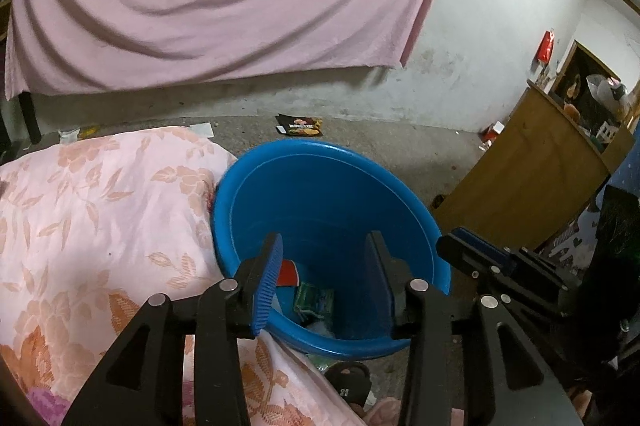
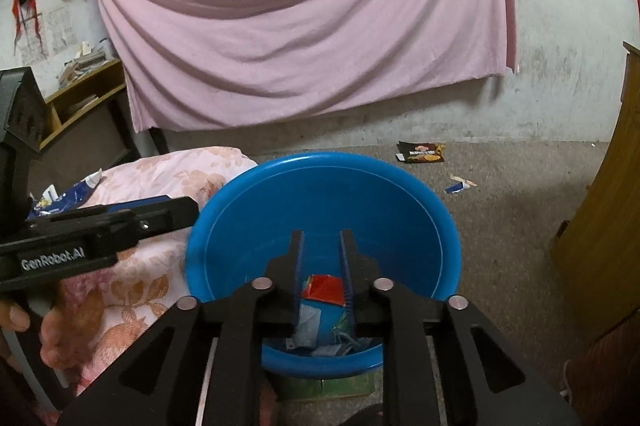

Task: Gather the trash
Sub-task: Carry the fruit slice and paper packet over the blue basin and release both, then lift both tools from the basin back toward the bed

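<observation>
The blue basin (image 1: pixel 332 210) sits on the grey floor (image 1: pixel 400 154) at the centre of both views, its round rim tilted toward the cameras and its inner wall smooth and glossy. In its bottom lie scraps of trash: a red wrapper (image 2: pixel 324 289), a green packet (image 1: pixel 314 300), and pale torn bits (too crumpled to name).

The left gripper (image 1: pixel 326 266) hovers over the basin's near side with its jaws spread wide and nothing between them; its ribbed blue pads (image 1: pixel 268 286) flank the red and green scraps below. The right gripper (image 2: pixel 321 266) hangs above the basin's middle, jaws parted by a narrower gap, also holding nothing; the red wrapper shows through that gap, lying in the basin.

At 9 o'clock the basin's rim touches a pink floral quilt (image 1: pixel 100 226), on which a blue-and-white snack bag (image 2: pixel 64 196) lies in the right wrist view. At 12 o'clock, well apart on open floor, lies a black snack packet (image 1: pixel 300 126), close to the foot of the wall. At 2 o'clock in the right wrist view small paper bits (image 2: pixel 460 184) lie on the floor. A wooden cabinet (image 1: pixel 532 178) stands at 3 o'clock, with bare floor between it and the basin. A pink sheet (image 2: pixel 304 26) hangs across the far wall.
</observation>
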Action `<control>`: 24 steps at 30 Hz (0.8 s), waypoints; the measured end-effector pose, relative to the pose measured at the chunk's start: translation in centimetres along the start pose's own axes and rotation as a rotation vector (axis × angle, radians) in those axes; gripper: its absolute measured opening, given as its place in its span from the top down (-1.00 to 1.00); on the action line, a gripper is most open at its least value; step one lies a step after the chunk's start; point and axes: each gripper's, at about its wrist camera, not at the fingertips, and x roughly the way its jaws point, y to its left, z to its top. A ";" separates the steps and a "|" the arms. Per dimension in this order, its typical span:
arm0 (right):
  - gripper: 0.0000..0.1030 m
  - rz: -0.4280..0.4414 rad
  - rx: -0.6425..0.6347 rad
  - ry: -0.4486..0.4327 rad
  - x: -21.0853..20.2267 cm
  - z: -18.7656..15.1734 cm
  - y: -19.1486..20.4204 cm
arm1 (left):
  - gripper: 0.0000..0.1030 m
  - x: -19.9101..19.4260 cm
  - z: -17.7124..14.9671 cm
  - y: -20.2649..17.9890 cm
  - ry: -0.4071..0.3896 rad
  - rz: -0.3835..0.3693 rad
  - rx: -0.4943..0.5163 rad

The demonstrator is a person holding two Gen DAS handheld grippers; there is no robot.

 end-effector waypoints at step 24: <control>-1.00 0.020 0.018 -0.291 -3.8 2.6 3.1 | -0.93 -10.5 -1.1 4.2 -0.307 0.148 -0.047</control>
